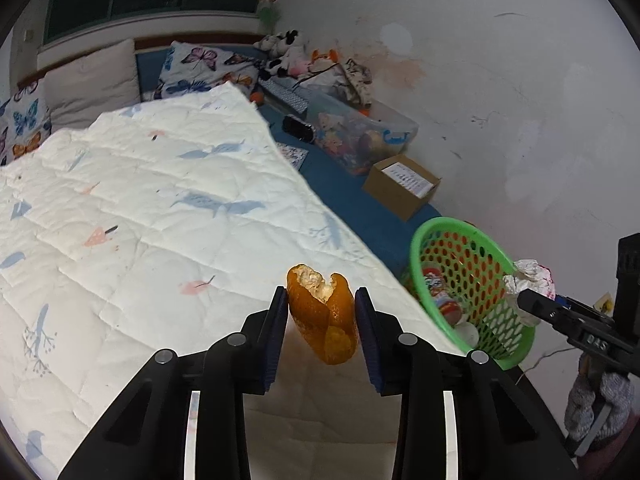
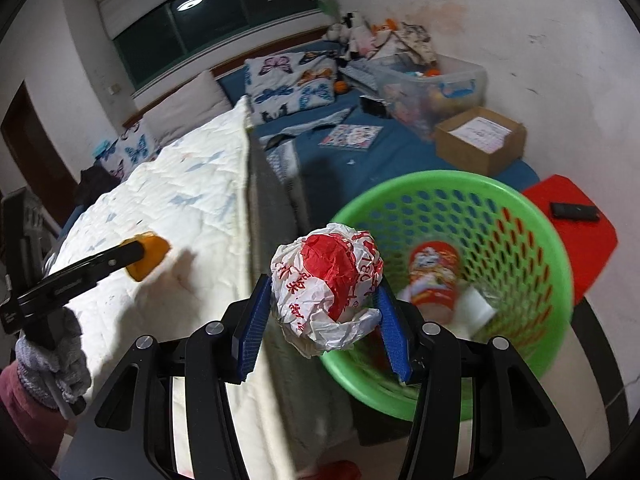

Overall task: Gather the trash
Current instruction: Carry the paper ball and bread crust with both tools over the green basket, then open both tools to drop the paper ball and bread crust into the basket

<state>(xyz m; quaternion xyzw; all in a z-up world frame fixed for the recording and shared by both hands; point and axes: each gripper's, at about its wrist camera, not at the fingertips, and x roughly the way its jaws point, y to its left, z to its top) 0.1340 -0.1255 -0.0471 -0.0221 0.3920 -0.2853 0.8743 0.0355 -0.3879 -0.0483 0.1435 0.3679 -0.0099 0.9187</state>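
peel: orange | basket: green | wrapper: white, red print | quilt: white, blue birds

A home bedroom: quilted bed, butterfly pillows, plush toys.

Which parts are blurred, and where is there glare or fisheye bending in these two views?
Right wrist view: the green basket and red cup inside it smear with motion blur, while the crumpled wrapper stays sharp; a ceiling lamp reflects in the window. Left wrist view: mostly sharp, orange peel crisp; the quilt edge bows, corners vignette black.
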